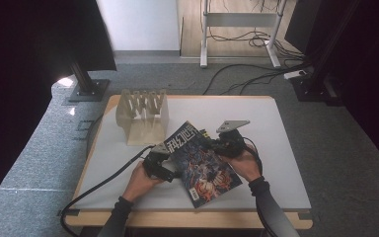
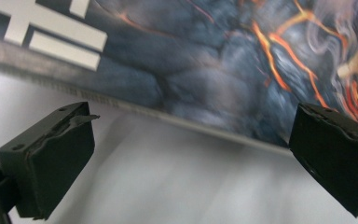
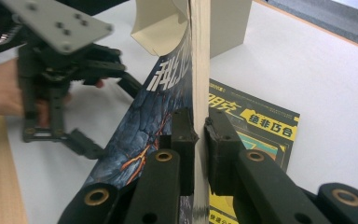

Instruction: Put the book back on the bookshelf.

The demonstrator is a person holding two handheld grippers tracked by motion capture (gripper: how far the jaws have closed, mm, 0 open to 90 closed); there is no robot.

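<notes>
The table [image 1: 276, 148] carries everything here, and its widest bare stretch lies right of the wooden rack [image 1: 143, 117], with a narrower strip on the person's side of the rack; the rack itself stands near the far left corner, its slots upright and seemingly unfilled. The dark magazine [image 1: 202, 163] sits just in front of the rack and slightly right of it, tilted up off the surface, and a second magazine [image 3: 256, 121] with yellow lettering lies flat beneath it on the table. The step in hand looks like lifting the dark magazine so it can be stood in the rack; the right gripper [image 3: 200, 133] has its jaws clamped on the magazine's edge, holding it on edge, while the left gripper [image 1: 165, 170] waits at the opposite side, farther from the rack's right end, its jaws spread wide with the lower edge of the cover between them but not touched. The next move, I judge, calls for the left jaws to close on that free edge, then for both hands to carry the magazine toward the rack and line it up with a slot; the rack's dividers are narrow, so the floppy pages may snag there.
</notes>
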